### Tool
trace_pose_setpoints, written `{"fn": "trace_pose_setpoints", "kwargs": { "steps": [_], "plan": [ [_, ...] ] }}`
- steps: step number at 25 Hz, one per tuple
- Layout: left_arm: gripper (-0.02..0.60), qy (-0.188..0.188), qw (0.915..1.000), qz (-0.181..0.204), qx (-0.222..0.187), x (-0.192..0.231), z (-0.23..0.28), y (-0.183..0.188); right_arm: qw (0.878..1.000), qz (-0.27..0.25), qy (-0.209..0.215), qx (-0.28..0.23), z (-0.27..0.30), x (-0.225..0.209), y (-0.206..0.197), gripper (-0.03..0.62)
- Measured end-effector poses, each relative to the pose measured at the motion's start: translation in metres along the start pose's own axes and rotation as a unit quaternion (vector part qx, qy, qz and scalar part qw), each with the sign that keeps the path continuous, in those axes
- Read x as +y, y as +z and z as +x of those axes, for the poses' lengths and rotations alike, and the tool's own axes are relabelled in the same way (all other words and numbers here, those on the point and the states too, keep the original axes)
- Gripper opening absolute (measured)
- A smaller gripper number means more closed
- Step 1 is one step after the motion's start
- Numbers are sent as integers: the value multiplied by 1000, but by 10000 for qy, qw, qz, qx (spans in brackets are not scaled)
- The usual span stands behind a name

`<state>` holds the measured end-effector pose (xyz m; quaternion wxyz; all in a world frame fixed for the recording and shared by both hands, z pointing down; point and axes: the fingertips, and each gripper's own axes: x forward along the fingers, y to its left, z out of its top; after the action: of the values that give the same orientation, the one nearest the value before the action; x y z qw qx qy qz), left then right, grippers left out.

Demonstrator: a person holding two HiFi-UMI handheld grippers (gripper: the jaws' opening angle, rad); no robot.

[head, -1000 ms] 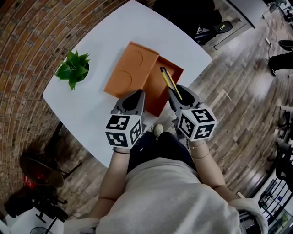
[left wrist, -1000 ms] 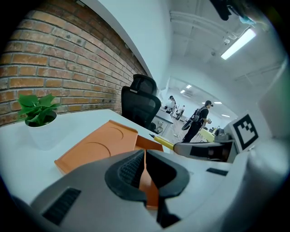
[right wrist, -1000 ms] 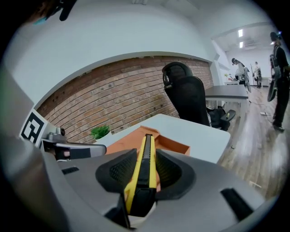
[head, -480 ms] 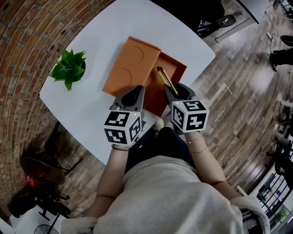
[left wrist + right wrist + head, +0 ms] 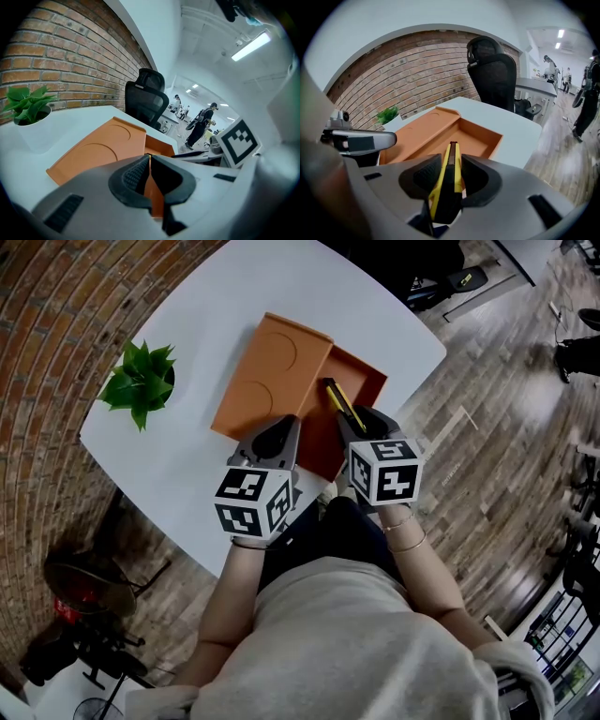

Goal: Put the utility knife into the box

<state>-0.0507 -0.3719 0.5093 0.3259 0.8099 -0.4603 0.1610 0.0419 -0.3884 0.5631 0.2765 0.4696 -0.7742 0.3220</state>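
A: Right side, quick?

B: My right gripper has its jaws pinching the utility knife, pads on both sides of the yellow-and-black handle. The knife points away from me, over the open orange box. Can't tell if the tip touches the box floor.

A: Knife's in the box, then?

B: Not lying in it. It's clamped in my jaws, front end above the box's near half.

A: Left?

B: My left gripper has its jaws pressed together with nothing between them. It sits at the box's near-left corner, just beside my right one.

A: Anything else?

B: The orange lid lies flat against the box's left side. The potted plant stands well left of the box, past the lid. All on the white table.
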Motion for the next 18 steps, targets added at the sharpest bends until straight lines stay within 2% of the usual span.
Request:
{"fn": "trace_pose_setpoints", "kwargs": {
  "steps": [9, 18],
  "plan": [
    [14, -46, 10000, -6, -25, -3, 3, 2, 9996, -240, -19, 178, 9, 3, -7, 132],
    [14, -54, 10000, -16, -51, -4, 3, 3, 9992, -396, 110, 20, 9, 10, 3, 130]
  ]
}}
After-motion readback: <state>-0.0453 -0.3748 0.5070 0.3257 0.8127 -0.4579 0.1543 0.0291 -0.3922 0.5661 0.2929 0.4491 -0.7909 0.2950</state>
